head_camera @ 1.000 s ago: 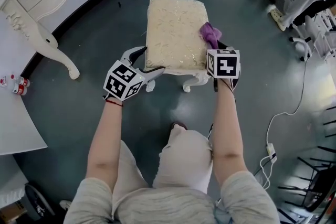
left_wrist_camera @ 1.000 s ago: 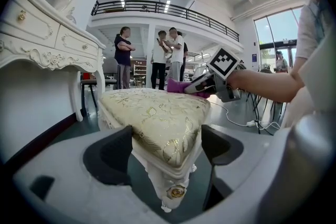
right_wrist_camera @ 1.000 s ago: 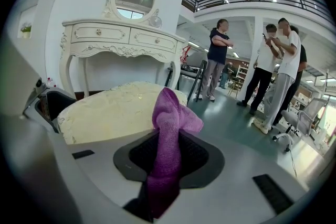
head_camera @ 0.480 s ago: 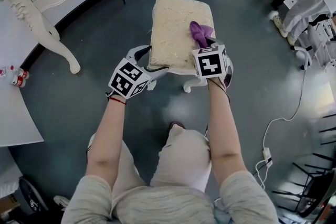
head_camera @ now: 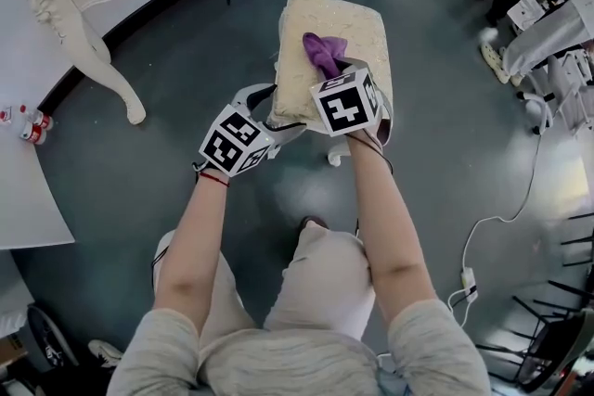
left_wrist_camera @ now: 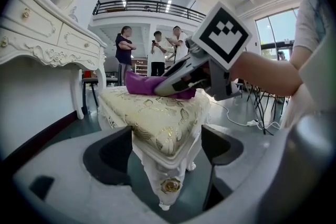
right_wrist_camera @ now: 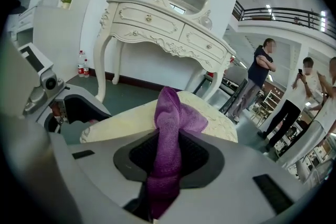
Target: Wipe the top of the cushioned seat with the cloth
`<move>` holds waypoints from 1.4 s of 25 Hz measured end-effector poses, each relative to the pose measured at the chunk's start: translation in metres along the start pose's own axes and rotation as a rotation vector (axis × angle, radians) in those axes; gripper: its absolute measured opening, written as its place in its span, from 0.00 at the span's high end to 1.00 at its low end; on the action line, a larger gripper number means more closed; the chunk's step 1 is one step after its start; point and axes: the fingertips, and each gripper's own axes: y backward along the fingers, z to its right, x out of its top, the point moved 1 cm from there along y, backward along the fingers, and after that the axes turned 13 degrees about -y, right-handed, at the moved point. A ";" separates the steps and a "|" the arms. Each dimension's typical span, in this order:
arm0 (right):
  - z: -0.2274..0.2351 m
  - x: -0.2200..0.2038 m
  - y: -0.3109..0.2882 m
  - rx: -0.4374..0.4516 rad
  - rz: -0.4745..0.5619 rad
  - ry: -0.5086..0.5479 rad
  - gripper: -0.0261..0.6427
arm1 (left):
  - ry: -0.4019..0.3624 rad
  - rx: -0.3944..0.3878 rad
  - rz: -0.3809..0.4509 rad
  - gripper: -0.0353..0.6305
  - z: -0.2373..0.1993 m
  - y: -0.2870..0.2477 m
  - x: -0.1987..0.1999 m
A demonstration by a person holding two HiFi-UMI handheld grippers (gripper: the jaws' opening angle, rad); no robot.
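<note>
Right gripper view, entry one: cloth (right_wrist_camera: 169, 113), purple, clamped at its middle between both pads of the right gripper (right_wrist_camera: 169, 140). A bunched end stands out past the fingertips and rests on the cushioned seat (right_wrist_camera: 131, 123). A tail hangs back behind the pads.

Head view: the cloth's free end lies about mid-top of the seat, the right gripper reaching in over the seat's near edge.

Left gripper view: left gripper (left_wrist_camera: 165, 152) at the seat's near left corner, its jaws closed against that corner, one pad on each side of the cushion edge.

Seat: cream cushion with gold leaf pattern, white carved frame and legs, gold rosette at the corner.

Room:
- Dark grey-green floor (head_camera: 167, 60) under the seat.
- White carved dressing table (right_wrist_camera: 157, 29) with oval mirror, left of the seat.
- People (left_wrist_camera: 126, 52) standing beyond the seat's far side.
- White cable (head_camera: 501, 218) on the floor, well right of the seat.
- Small bottles (head_camera: 28, 127) far to its left.
</note>
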 end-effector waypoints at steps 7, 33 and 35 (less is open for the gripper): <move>-0.028 0.013 -0.007 0.051 0.013 0.044 0.82 | 0.004 0.001 -0.002 0.32 0.000 0.001 -0.004; -0.055 -0.012 0.032 0.254 0.105 0.056 0.82 | -0.006 -0.008 -0.005 0.33 0.002 0.001 -0.003; -0.040 -0.019 0.035 0.229 0.100 0.037 0.82 | -0.007 -0.007 -0.004 0.32 0.002 0.001 -0.003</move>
